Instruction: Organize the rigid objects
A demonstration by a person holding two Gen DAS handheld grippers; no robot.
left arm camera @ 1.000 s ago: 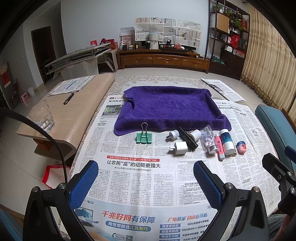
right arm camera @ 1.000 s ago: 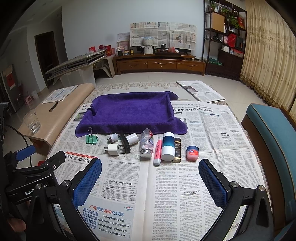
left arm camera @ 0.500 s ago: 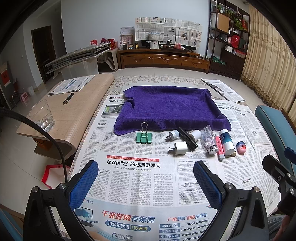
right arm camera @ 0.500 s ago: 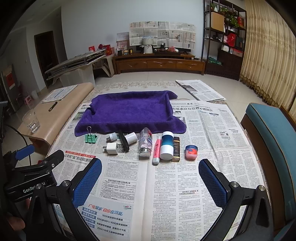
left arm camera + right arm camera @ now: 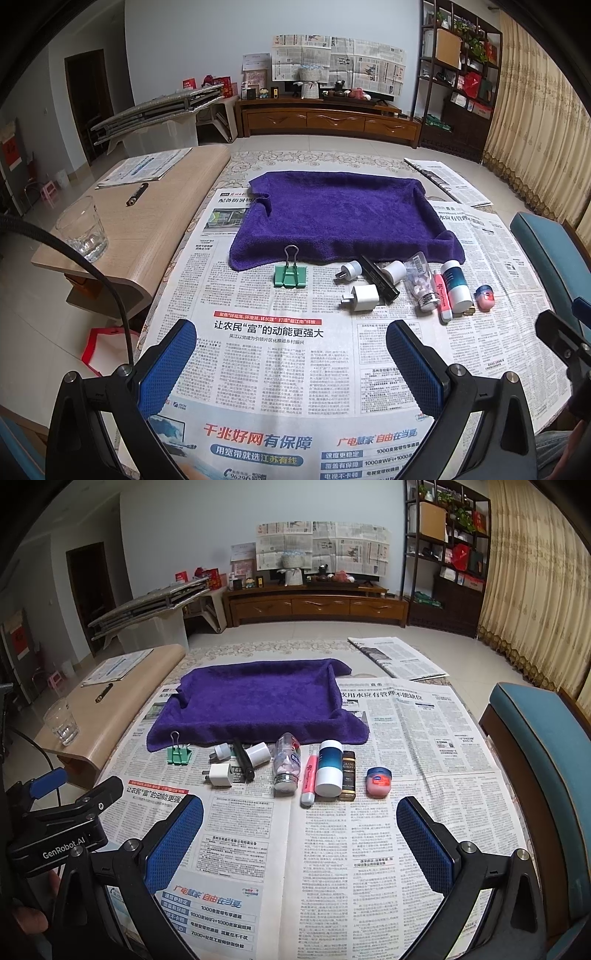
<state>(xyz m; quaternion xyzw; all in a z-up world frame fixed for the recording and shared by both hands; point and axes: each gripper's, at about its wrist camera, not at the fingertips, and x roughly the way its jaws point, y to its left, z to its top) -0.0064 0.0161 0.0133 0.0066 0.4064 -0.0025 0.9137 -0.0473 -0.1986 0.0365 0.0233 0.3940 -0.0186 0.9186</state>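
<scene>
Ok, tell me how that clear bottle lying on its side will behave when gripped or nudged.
The clear bottle lies on its side on the newspaper, so a sideways nudge would probably roll it. Its smooth round wall may slip between pads. It looks light, holding only small pieces.

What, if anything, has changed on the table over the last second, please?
Very little. The right hand-held gripper has eased slightly forward, so the row of items sits a touch lower in its view. Nothing was gripped or released: both it and the left hand-held gripper stay open and empty. The green binder clip, the chargers and the purple towel have not moved.
</scene>
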